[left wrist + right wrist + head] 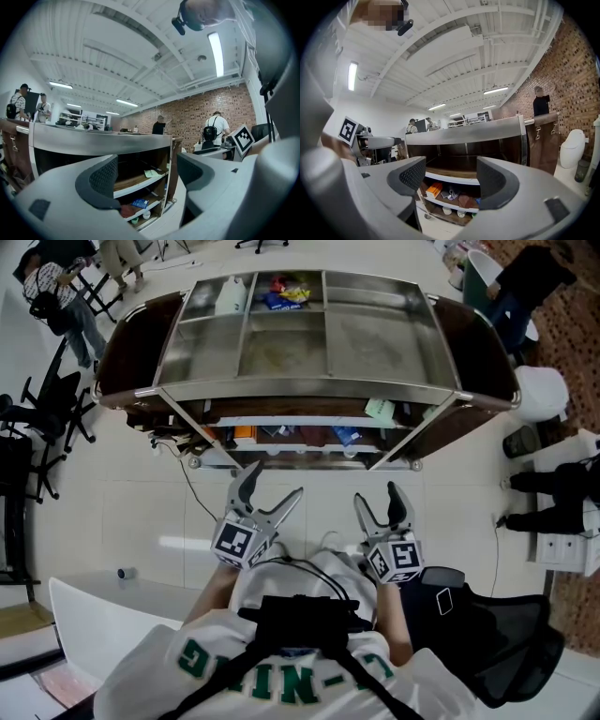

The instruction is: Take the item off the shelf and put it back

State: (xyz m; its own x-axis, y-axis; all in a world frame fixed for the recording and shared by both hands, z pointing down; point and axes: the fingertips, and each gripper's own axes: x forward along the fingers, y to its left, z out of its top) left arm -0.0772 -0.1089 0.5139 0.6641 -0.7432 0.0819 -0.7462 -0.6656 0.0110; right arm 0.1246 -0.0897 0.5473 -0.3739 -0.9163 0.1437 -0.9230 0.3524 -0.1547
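Head view: left gripper & right gripper both empty, jaws wide apart; shelf stands just ahead of both, no contact.

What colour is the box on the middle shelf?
Orange; the box shows best in the right gripper view.

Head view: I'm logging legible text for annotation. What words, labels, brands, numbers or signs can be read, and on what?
White shirt: big green letters, crossed by black straps; no whole word readable.
Left gripper and right gripper: square black-and-white markers, no letters.
Packets on top of the shelf unit: print too small to read.
Green slip: blank or too small to tell.
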